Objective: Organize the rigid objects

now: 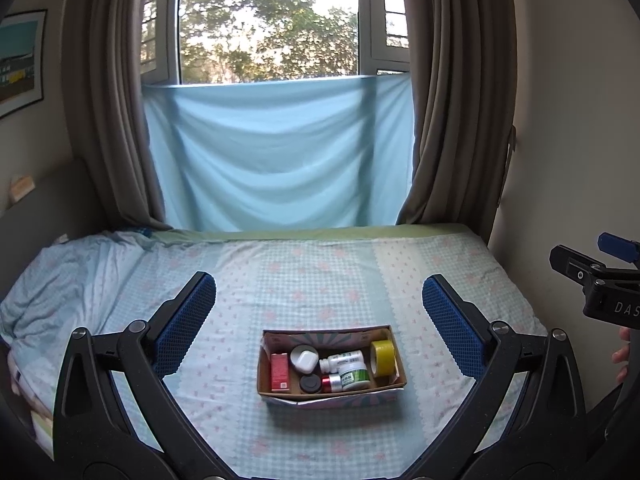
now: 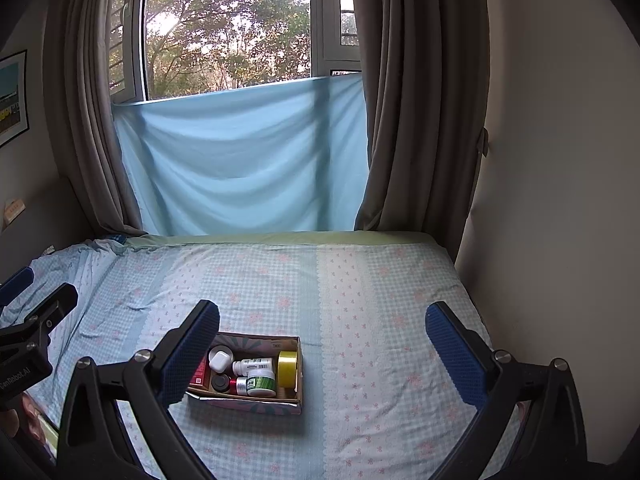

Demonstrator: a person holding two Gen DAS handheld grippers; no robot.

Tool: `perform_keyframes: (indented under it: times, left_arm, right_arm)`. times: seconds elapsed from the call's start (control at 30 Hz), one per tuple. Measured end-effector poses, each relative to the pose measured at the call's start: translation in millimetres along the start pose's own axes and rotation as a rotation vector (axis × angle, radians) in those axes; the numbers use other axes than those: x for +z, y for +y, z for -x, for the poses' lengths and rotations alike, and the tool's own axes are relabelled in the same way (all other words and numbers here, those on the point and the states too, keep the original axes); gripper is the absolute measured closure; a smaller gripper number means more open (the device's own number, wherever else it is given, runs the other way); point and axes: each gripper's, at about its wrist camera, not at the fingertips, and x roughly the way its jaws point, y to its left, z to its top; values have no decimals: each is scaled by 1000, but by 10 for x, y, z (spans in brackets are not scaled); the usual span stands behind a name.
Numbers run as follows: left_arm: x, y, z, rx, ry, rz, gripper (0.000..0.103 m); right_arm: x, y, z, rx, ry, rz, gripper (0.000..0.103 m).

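Note:
An open cardboard box (image 1: pixel 264 376) sits on the bed and also shows in the right wrist view (image 2: pixel 298 376). It holds a red carton (image 1: pixel 279 371), a white earbud case (image 1: pixel 305 359), a lying white bottle (image 1: pixel 342 359), a green-labelled jar (image 1: pixel 354 376), a red can (image 1: pixel 331 383), a black cap (image 1: pixel 310 384) and a yellow tape roll (image 1: pixel 383 358). My left gripper (image 1: pixel 318 304) is open and empty, held above and short of the box. My right gripper (image 2: pixel 322 330) is open and empty, to the right of the box; its left finger (image 2: pixel 188 356) hides the box's left end.
The bed (image 1: pixel 320 276) has a checked blue sheet, rumpled at the left (image 1: pixel 60 280). A wall (image 2: pixel 560 200) runs along its right side. Brown curtains and a blue cloth (image 1: pixel 276 160) hang at the far end under a window.

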Motion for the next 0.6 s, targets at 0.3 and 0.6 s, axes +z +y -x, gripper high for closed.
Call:
perform_keyframes:
  times: [0.3, 0.6]
  left_arm:
    - [4, -2, 0, -2, 3, -2, 0]
    - [-15, -31, 19, 6, -33, -24, 0]
  right_arm:
    - [1, 2, 4, 1, 2, 0, 0]
    - [9, 39, 35, 0, -2, 2, 0]
